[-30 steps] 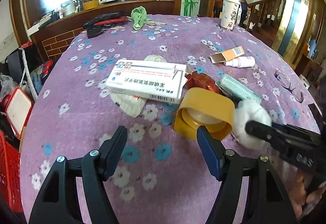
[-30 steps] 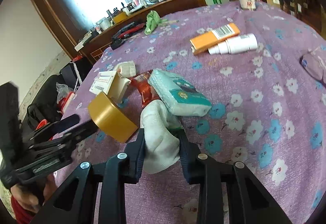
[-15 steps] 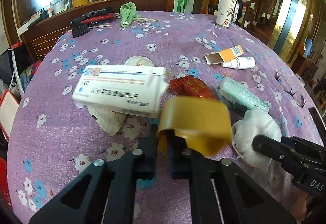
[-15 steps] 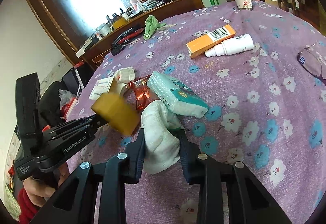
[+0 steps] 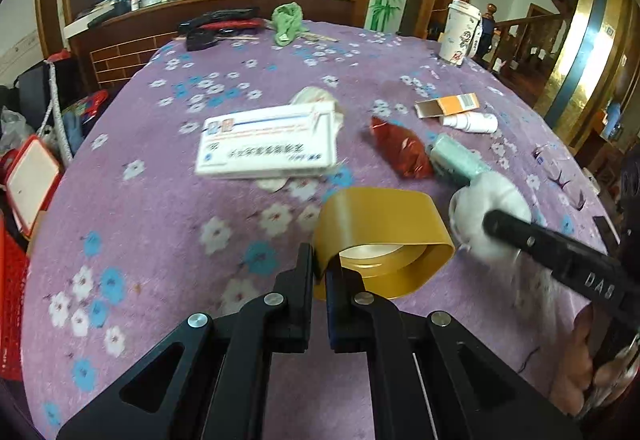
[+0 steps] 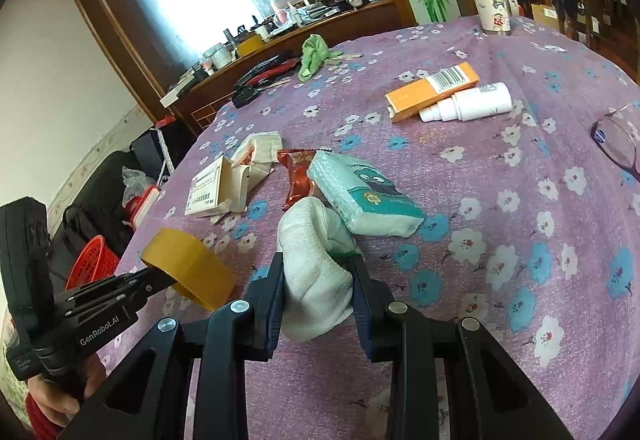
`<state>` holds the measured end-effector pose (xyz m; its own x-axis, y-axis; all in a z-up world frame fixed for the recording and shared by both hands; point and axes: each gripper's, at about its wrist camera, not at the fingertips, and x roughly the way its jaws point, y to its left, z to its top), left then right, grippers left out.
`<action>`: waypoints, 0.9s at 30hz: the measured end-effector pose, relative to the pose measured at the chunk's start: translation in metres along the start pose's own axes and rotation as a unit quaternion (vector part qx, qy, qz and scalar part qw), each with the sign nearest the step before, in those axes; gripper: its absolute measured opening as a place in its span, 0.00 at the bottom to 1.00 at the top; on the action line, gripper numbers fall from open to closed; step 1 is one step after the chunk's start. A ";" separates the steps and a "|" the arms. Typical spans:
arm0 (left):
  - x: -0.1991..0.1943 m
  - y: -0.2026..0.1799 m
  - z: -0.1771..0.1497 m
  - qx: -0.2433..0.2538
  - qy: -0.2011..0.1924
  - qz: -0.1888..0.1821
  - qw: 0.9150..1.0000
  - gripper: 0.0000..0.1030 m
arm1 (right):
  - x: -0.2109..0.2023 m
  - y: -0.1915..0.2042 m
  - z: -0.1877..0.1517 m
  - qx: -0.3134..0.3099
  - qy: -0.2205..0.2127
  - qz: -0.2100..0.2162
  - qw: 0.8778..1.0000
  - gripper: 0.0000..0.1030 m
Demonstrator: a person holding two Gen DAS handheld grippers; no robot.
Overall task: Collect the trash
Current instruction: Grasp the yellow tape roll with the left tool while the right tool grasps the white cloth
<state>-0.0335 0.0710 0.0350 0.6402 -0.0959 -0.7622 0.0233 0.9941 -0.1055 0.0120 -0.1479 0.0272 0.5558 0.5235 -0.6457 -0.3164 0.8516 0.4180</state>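
Precariously, the left gripper [image 5: 319, 282] has its jaws pinched shut on only the thin wall of the gold cap [image 5: 380, 240], lifted clear of the purple tablecloth [image 5: 160, 208]; the cap could swivel or slip out. The right gripper [image 6: 318, 290] is clamped on a soft white wad [image 6: 316, 272], which may squeeze free if jolted.

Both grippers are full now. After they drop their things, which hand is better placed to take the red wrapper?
Probably the right. The right gripper, shut on the white tissue, sits just before the red wrapper. The left gripper, shut on the yellow cap, is farther off to the side.
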 end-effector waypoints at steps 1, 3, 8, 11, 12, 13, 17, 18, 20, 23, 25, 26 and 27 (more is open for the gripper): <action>0.000 0.000 -0.001 0.003 -0.003 0.008 1.000 0.05 | 0.000 0.001 0.000 -0.002 0.000 0.001 1.000 0.32; 0.004 0.001 -0.002 0.003 -0.002 0.013 1.000 0.05 | 0.000 0.001 0.000 -0.002 0.000 0.000 1.000 0.32; 0.011 0.000 -0.003 0.005 -0.002 0.011 1.000 0.05 | 0.001 0.002 0.000 -0.005 0.001 0.001 1.000 0.32; 0.013 0.000 -0.002 0.004 -0.003 0.005 1.000 0.05 | 0.001 0.002 0.000 -0.006 0.001 0.002 1.000 0.32; 0.015 0.001 -0.001 0.002 -0.001 0.002 1.000 0.05 | 0.001 0.003 0.000 -0.006 0.001 0.002 1.000 0.32; 0.015 0.003 -0.001 -0.002 -0.002 -0.002 1.000 0.06 | 0.001 0.003 0.000 -0.006 0.001 0.002 1.000 0.32; 0.010 0.007 -0.001 -0.015 -0.013 -0.007 1.000 0.05 | 0.001 0.003 0.000 -0.007 0.000 0.002 1.000 0.32; 0.008 0.008 -0.002 -0.017 -0.018 -0.008 1.000 0.05 | 0.001 0.003 0.000 -0.007 0.000 0.002 1.000 0.32; 0.006 0.010 -0.002 -0.023 -0.023 -0.008 0.999 0.05 | 0.001 0.004 0.000 -0.008 0.000 0.003 1.000 0.32; 0.006 0.012 -0.003 -0.031 -0.022 -0.012 0.999 0.05 | 0.000 0.006 -0.001 -0.012 -0.002 0.004 1.000 0.32; 0.007 0.013 -0.004 -0.034 -0.020 -0.012 0.999 0.05 | 0.000 0.007 -0.001 -0.013 -0.001 0.005 1.000 0.32; 0.007 0.014 -0.003 -0.035 -0.020 -0.012 0.999 0.05 | 0.001 0.007 -0.001 -0.012 -0.001 0.005 1.000 0.32; 0.007 0.014 -0.003 -0.035 -0.019 -0.012 0.999 0.05 | 0.000 0.006 -0.001 -0.012 -0.001 0.006 1.000 0.32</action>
<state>-0.0310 0.0840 0.0258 0.6686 -0.1164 -0.7345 -0.0137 0.9856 -0.1687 0.0095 -0.1425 0.0292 0.5532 0.5332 -0.6400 -0.3413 0.8459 0.4097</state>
